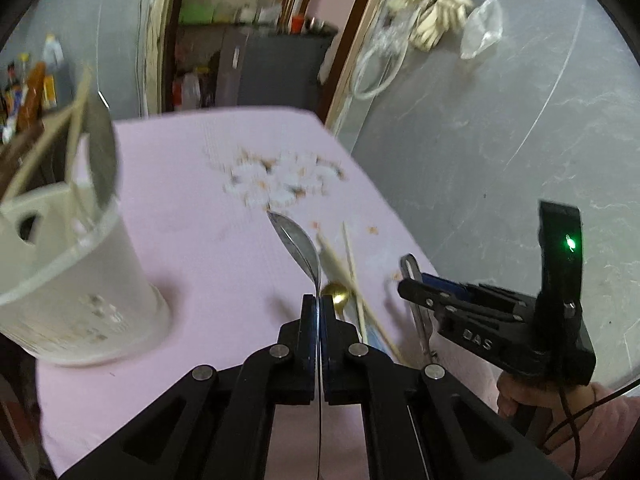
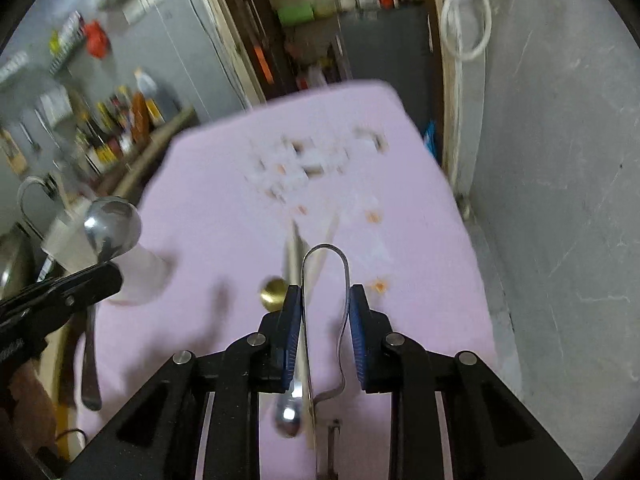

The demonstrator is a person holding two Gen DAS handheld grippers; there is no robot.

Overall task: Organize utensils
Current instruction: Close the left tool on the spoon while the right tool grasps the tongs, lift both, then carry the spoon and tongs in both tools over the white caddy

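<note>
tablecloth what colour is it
Pale pink tablecloth, with a blurred white-and-orange print; clearest in the left wrist view.

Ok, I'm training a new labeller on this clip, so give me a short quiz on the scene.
1. True or false: the left gripper has its fingers shut on a silver spoon.
2. What sticks out of the white holder? A) chopsticks B) scissors C) a whisk
3. What sits between the fingers of the right gripper?

Key: 1 true; 2 A; 3 a metal loop.
</note>
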